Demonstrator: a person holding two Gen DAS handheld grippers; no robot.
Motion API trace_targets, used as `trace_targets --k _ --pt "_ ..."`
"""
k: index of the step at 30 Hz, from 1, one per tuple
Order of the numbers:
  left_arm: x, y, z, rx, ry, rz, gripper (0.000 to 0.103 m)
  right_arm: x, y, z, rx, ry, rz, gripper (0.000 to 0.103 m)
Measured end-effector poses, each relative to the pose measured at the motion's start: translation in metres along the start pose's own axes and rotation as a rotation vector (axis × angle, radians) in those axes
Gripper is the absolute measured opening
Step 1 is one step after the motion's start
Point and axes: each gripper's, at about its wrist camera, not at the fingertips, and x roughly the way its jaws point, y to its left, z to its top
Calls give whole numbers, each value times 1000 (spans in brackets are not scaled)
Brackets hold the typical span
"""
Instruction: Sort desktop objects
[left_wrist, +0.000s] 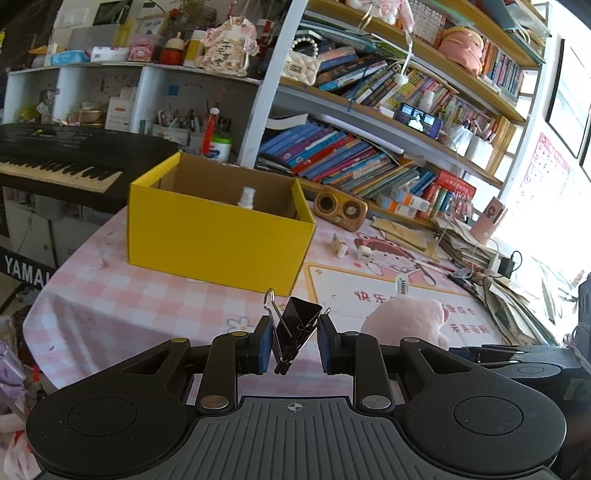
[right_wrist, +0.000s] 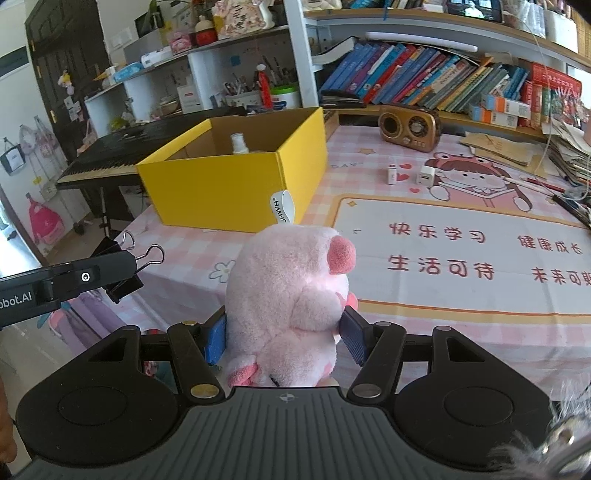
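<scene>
My left gripper (left_wrist: 294, 341) is shut on a black binder clip (left_wrist: 297, 325) and holds it above the pink checked tablecloth (left_wrist: 147, 299), short of the yellow box (left_wrist: 218, 236). The clip also shows in the right wrist view (right_wrist: 122, 266). My right gripper (right_wrist: 284, 338) is shut on a pink plush pig (right_wrist: 291, 295) and holds it above the table, to the right of the left gripper. The pig also shows in the left wrist view (left_wrist: 406, 321). A white spray bottle (right_wrist: 239, 143) stands inside the open box (right_wrist: 229, 184).
A white adapter (right_wrist: 391, 174) and a white charger cube (right_wrist: 426, 174) lie on the desk mat (right_wrist: 461, 258). A brown retro radio (right_wrist: 410, 127) stands at the back. Paper stacks (left_wrist: 469, 243) fill the right edge. A keyboard piano (left_wrist: 55, 162) stands left of the table.
</scene>
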Motion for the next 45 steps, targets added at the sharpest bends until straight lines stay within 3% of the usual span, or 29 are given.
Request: trace_targets --k 21,38,45 --pt "9 28 26 -29 -34 44 25 28 19 32 -44 -13 47 59" --pt "68 49 114 -42 -192 119 25 87 -4 163 -97 -171 100 59" --pt "118 61 144 -42 -178 177 25 134 -15 212 -149 -190 125 59"
